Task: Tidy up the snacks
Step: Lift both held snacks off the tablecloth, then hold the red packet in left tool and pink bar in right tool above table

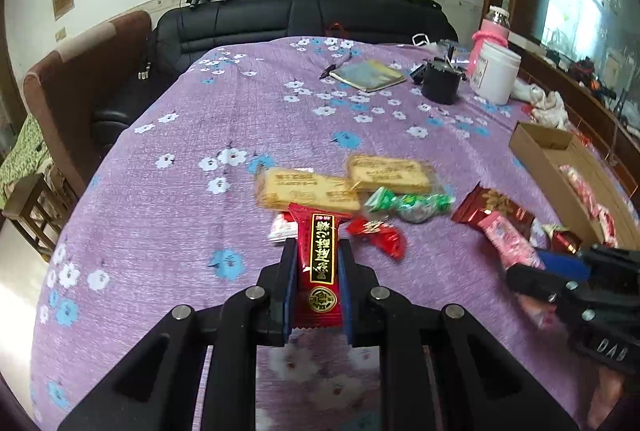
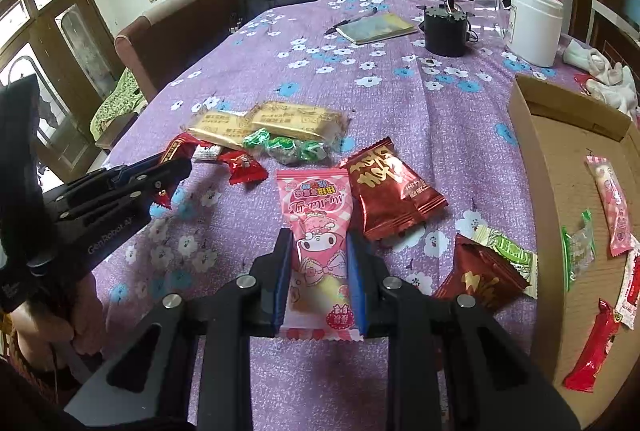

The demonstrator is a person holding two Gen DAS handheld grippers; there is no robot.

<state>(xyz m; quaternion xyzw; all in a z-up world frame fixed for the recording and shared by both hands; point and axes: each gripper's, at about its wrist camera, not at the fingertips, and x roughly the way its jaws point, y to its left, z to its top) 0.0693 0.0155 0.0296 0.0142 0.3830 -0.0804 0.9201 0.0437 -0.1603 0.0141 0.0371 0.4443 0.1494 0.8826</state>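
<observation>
Left tongs: we pinch the red bar along its long sides; the wrapper stands lengthwise between the pads, its far end poking past the tips toward the snack pile.

Right tongs: we clamp the pink pack by its lower half; the pads press both edges, and the top half juts out ahead of the tips.

Where they lie: both snacks sit over the purple cloth, near its front edge. We cannot tell whether either has left the cloth.

Handling: we judge both light, crinkly and slick. The foil gives under the pads, and the contents could crack if squeezed hard. A grip across the middle of the long sides looks safest; the crimped ends would slip.

Box: it lies just right of the pink pack, with several snacks already inside.

Still loose: two biscuit packs, green candy, brown pouch and others lie ahead of both tongs.

Progress: we judge the sorting partly done.
</observation>
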